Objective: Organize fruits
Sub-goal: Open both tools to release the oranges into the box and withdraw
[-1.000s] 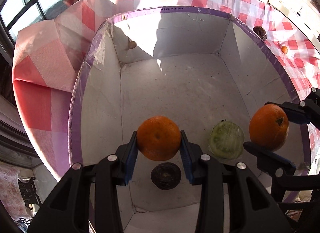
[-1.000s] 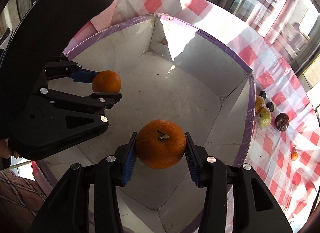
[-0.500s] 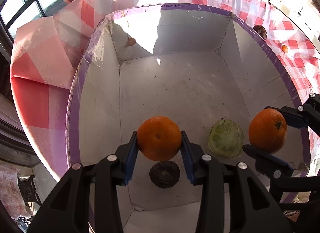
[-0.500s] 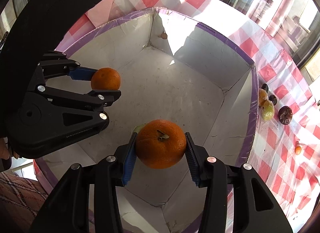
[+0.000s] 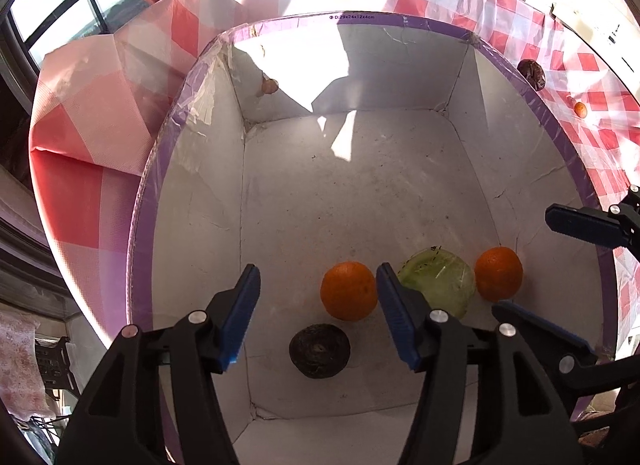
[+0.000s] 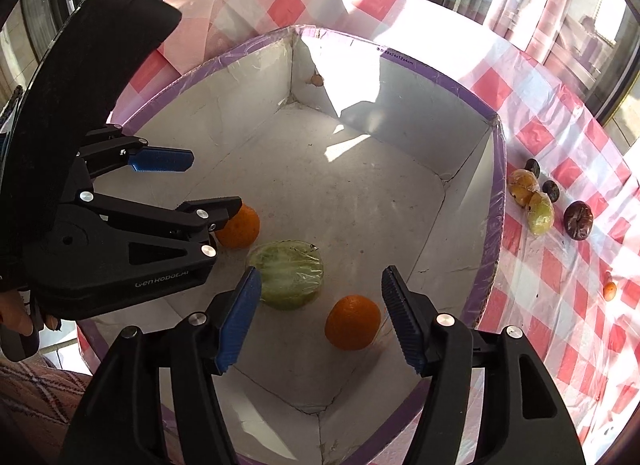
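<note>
Releasing both oranges onto the box floor; my left gripper and right gripper are opening, emptied, two fruits delivered.

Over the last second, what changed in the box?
Both grippers let go: the left gripper and right gripper are opening, and each orange has dropped onto the box floor. The green fruit and dark fruit stayed put.
</note>
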`<state>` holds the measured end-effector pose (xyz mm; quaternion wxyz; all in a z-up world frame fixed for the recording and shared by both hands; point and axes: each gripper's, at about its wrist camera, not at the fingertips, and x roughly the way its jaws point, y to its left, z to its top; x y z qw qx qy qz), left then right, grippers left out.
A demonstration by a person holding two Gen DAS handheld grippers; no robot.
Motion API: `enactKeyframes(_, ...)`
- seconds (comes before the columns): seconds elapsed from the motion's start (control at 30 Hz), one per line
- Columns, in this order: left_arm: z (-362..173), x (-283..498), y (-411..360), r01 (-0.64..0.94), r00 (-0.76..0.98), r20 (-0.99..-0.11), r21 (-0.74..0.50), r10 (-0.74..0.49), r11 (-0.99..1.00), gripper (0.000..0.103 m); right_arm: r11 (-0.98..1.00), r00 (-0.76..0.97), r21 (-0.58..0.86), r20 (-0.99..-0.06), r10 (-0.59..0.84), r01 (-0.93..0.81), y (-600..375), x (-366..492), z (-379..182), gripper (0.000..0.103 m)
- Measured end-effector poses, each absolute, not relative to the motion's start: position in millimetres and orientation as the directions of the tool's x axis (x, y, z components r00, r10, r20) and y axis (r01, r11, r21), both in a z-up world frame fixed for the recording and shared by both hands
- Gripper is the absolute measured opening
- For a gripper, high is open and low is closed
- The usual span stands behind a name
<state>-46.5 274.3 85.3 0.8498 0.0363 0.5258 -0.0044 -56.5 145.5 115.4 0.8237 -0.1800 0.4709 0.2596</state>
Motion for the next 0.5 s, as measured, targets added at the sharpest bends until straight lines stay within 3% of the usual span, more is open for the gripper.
enactKeyframes(0.07, 90.4, -46.5, 269.6, 0.015, 0.468, -0.881, 0.093, 0.075, 0.996, 0.085, 0.805, 0.424, -0.027, -0.86, 0.284, -0.593, 136.9, -55.4, 118.4, 0.066)
enactKeyframes(0.1, 94.0, -46.6, 267.4, -0.008, 0.483, -0.869, 0.12, 0.109, 0.993, 0.088, 0.806, 0.426, -0.013, -0.854, 0.3, -0.592, 131.9, -54.9, 120.0, 0.066)
enactKeyframes(0.23, 114.9, -46.4, 257.2, -0.091, 0.548, -0.812, 0.185, 0.204, 0.979, 0.09, 0.813, 0.45, 0.058, -0.808, 0.379, -0.58, 102.0, -54.0, 131.3, 0.072)
enactKeyframes(0.33, 133.9, -44.3, 240.1, -0.15, 0.6, -0.753, 0.227, 0.271, 0.962, 0.098, 0.828, 0.483, 0.101, -0.771, 0.415, -0.551, 73.4, -51.1, 138.6, 0.076)
enactKeyframes(0.5, 159.0, -41.8, 183.2, -0.113, 0.704, -0.658, 0.269, 0.268, 0.956, 0.1, 0.879, 0.537, 0.156, -0.739, 0.406, -0.45, 11.6, -36.3, 140.3, 0.081)
